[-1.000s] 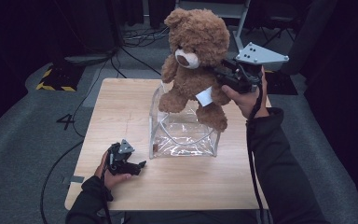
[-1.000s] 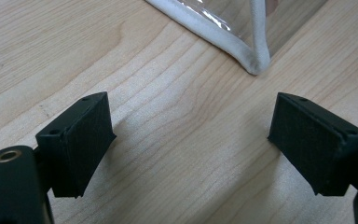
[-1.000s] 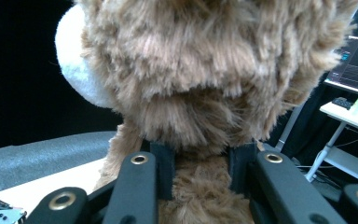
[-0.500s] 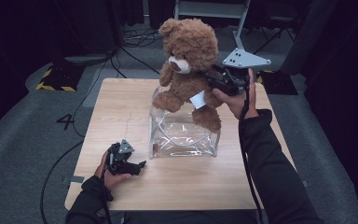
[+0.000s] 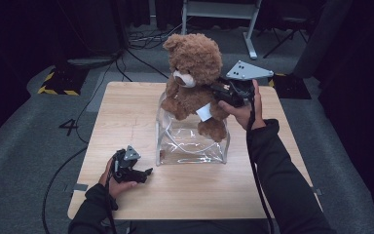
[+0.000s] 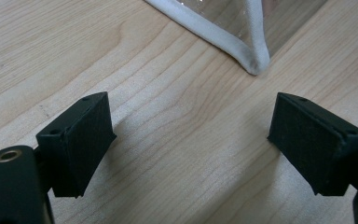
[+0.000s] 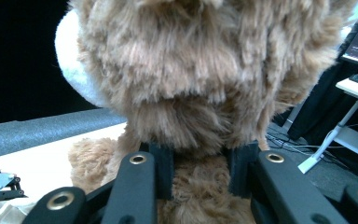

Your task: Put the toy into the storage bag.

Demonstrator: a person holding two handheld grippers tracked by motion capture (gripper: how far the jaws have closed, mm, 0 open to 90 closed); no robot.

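Note:
A brown teddy bear (image 5: pixel 194 73) with a white paper tag hangs upright over a clear plastic bag (image 5: pixel 191 141) with white piping that stands open on the wooden table (image 5: pixel 126 117). Its feet reach the bag's mouth. My right gripper (image 5: pixel 216 90) is shut on the bear at its back, and in the right gripper view the jaws pinch the fur (image 7: pixel 200 121) just below the head. My left gripper (image 5: pixel 146 173) rests on the table in front of the bag's near left corner, open with nothing between its pads (image 6: pixel 81 140). That corner's piping (image 6: pixel 254 58) lies just beyond the jaws.
The bag takes up the table's middle, with bare wood at its left and along the front edge. Black curtains, floor cables and a white desk frame (image 5: pixel 219 12) lie behind the table. Yellow-black tape (image 5: pixel 53 87) marks the floor at the left.
My right hand has lowered the bear and carried it leftward, so its feet now sit at the bag's opening. The left gripper has stayed where it was.

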